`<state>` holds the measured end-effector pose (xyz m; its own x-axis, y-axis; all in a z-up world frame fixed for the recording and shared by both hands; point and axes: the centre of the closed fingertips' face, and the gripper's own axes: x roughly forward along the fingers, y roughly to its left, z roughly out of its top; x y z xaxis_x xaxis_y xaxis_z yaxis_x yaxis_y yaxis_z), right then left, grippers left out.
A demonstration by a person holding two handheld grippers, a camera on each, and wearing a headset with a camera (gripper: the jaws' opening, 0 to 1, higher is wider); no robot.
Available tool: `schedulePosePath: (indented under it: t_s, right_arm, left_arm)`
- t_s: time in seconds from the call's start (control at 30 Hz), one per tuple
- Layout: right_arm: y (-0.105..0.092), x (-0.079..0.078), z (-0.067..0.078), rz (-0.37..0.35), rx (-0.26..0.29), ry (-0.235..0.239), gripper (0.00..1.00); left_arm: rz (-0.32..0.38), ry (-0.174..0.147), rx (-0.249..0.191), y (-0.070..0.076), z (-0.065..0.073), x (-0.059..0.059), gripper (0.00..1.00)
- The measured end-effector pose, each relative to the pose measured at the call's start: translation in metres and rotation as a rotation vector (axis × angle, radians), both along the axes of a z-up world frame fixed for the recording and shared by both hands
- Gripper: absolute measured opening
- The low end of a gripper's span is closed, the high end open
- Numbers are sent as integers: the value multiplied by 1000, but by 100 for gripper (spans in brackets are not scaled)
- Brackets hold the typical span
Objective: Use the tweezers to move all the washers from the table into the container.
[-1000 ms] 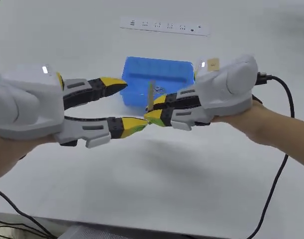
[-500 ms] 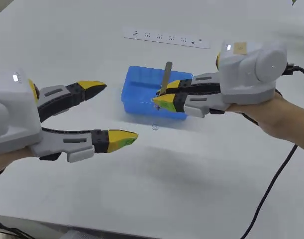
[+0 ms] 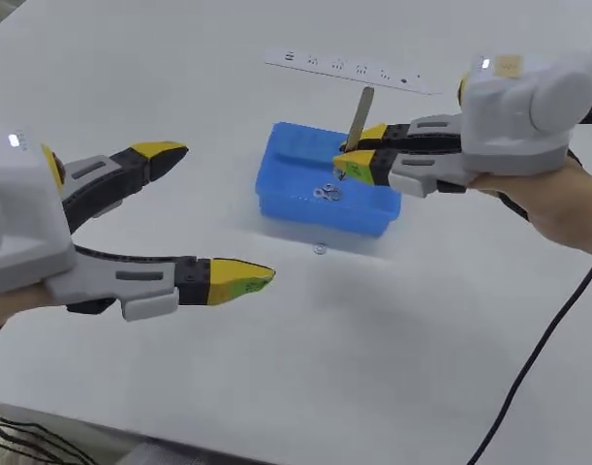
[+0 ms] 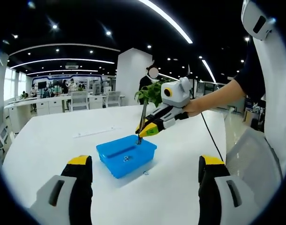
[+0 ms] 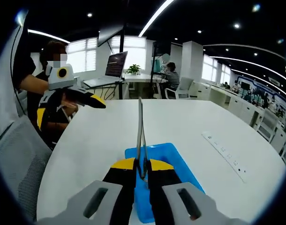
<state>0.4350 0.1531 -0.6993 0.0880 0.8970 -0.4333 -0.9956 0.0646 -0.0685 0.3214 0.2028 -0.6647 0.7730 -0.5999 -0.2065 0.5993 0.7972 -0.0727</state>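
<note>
A blue container [image 3: 296, 199] sits mid-table with a few washers [image 3: 326, 192] inside. One small washer [image 3: 320, 250] lies on the table just in front of it. My right gripper [image 3: 357, 165] hovers over the container, shut on the tweezers [image 3: 360, 111], which slant up and away from the jaws. In the right gripper view the tweezers [image 5: 140, 126] rise from the closed jaws [image 5: 142, 165] above the container [image 5: 168, 161]. My left gripper [image 3: 210, 215] stands open to the left of the container, holding nothing. The left gripper view shows the container [image 4: 126, 157], the loose washer [image 4: 146, 173] and the right gripper [image 4: 150, 130].
A white power strip [image 3: 349, 70] lies behind the container. A black cable [image 3: 538, 358] trails from the right gripper across the table's right side. The table's near edge [image 3: 102, 431] runs along the bottom. Office desks and a person are in the background.
The right gripper has carried the tweezers away from the left gripper to above the container. The left gripper has drawn back to the left, still open.
</note>
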Motion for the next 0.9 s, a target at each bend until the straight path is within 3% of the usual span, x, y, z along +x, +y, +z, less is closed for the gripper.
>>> schedulePosePath:
  t_s: [0.23,0.5,0.9]
  right_arm:
    - [8,18,-28,-14,-16,35,10]
    - [12,28,-55,-14,-61,46,10]
    - [5,35,-57,-24,-74,47,12]
  left_arm:
    - [19,38,-8,9,-11,2,100]
    - [31,55,0,14,-15,9,100]
    - [10,64,-3,4,-15,15,100]
